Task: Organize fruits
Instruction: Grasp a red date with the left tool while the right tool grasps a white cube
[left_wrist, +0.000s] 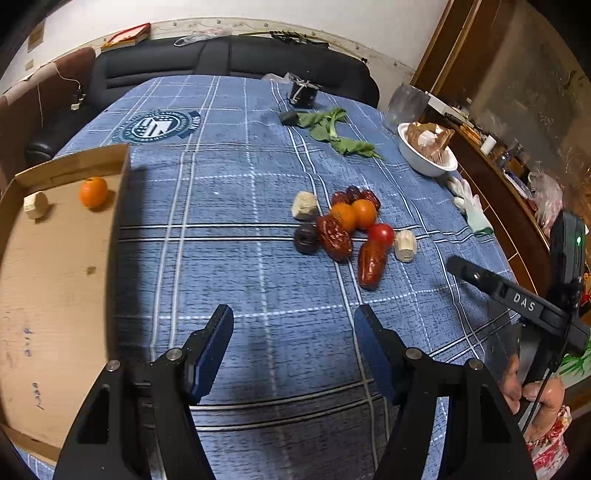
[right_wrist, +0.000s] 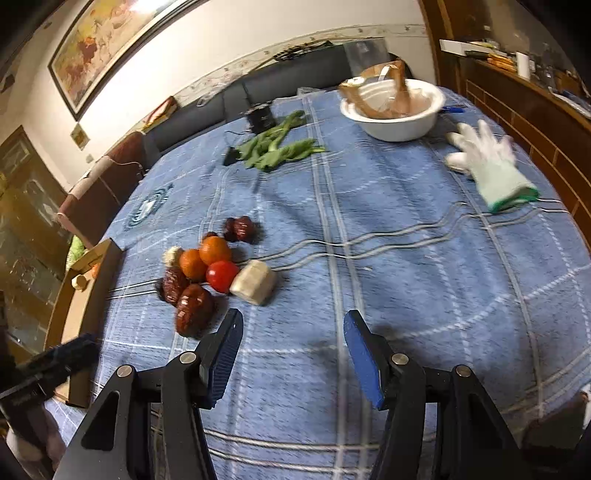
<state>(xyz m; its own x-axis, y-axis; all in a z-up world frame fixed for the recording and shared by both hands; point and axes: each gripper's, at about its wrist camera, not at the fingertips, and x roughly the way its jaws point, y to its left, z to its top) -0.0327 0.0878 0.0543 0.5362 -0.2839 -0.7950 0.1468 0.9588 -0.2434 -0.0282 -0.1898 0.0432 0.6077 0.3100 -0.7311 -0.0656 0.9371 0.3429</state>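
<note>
A heap of fruit lies mid-table on the blue checked cloth: two oranges (left_wrist: 354, 214), a red tomato (left_wrist: 381, 233), several wrinkled red dates (left_wrist: 371, 264), a dark round piece (left_wrist: 306, 239) and pale chunks (left_wrist: 405, 245). The heap also shows in the right wrist view (right_wrist: 207, 273). A cardboard tray (left_wrist: 55, 280) at the left holds one orange (left_wrist: 93, 192) and a pale chunk (left_wrist: 36, 205). My left gripper (left_wrist: 293, 332) is open and empty, short of the heap. My right gripper (right_wrist: 293, 336) is open and empty, just right of the nearest date (right_wrist: 192, 310).
A white bowl (left_wrist: 424, 162) with brown wrapping, green leaves (left_wrist: 332, 129), a small dark box (left_wrist: 303, 94) and a white glove (right_wrist: 487, 162) lie at the far and right side. A dark sofa (left_wrist: 221, 62) stands behind the table, a wooden sideboard (left_wrist: 491, 184) to the right.
</note>
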